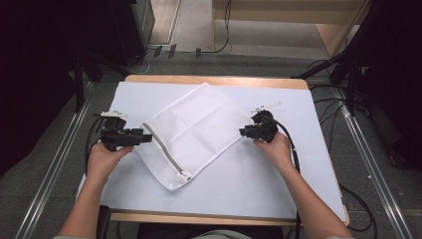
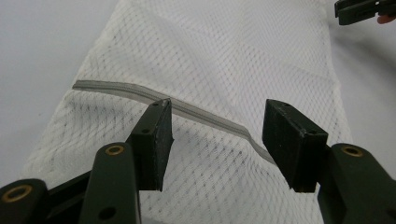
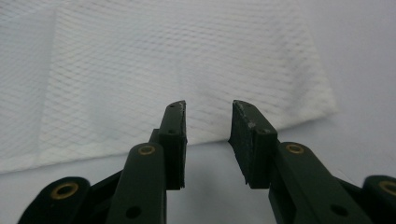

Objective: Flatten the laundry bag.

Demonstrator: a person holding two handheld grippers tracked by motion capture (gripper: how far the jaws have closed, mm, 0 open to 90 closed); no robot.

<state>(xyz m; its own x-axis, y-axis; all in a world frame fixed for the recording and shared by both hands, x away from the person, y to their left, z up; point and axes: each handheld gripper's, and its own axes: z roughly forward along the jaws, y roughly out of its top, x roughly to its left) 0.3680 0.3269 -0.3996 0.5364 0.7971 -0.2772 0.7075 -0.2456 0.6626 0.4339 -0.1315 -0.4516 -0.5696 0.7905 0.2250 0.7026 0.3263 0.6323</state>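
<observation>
Left gripper view reveals the mesh bag's (image 2: 219, 60) grey zipper (image 2: 205, 116) crossing between the left gripper's (image 2: 217, 135) spread fingers; the right gripper's (image 3: 208, 140) parted fingers straddle its hem mid-frame.

no readable text, no labels, no brand marks, no numbers, no signs on any surface in the high view or either gripper view

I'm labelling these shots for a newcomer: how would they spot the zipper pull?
On the white-covered table a white mesh bag lies at a slant between the two tongs. A grey zipper lines its left edge; the pull is the small white tab at the near end.
</observation>
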